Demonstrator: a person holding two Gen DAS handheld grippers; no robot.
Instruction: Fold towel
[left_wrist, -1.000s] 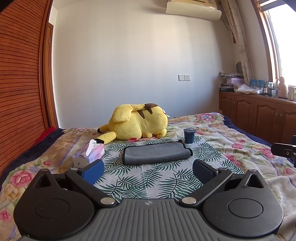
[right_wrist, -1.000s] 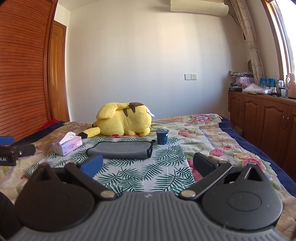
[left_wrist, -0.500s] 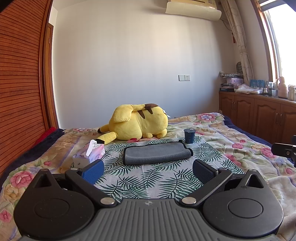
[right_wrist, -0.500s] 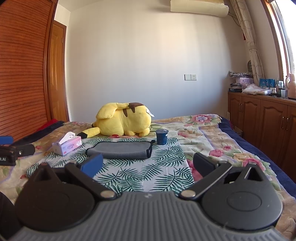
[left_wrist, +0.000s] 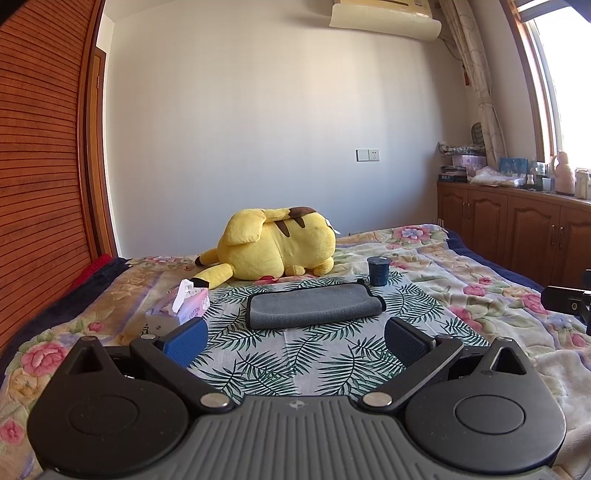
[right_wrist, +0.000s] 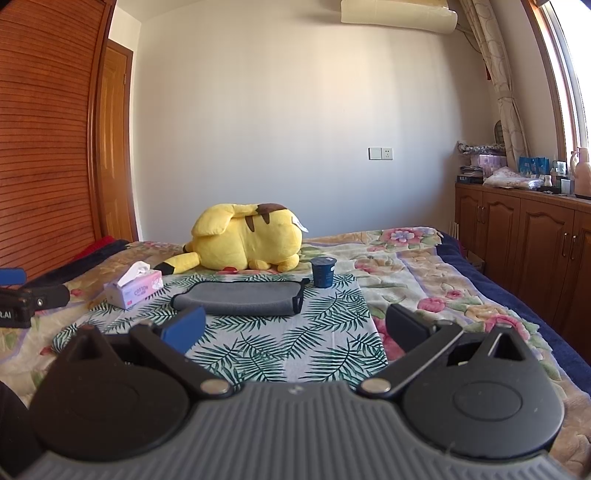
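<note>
Nothing moved, one folded towel (left_wrist: 314, 305), one cup (left_wrist: 377, 270), both tools (left_wrist: 293, 341) (right_wrist: 295, 328) spread, empty

Bright daylight poured from the overexposed window (left_wrist: 569, 74) at right, the wall (left_wrist: 258, 129) stayed evenly lit, and fisheye distortion bowed the edges.

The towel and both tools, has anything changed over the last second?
Nothing visibly changed. The grey towel lies folded on the leaf-print cloth, untouched, and the left tool and right tool hang open, short of it, holding nothing.
</note>
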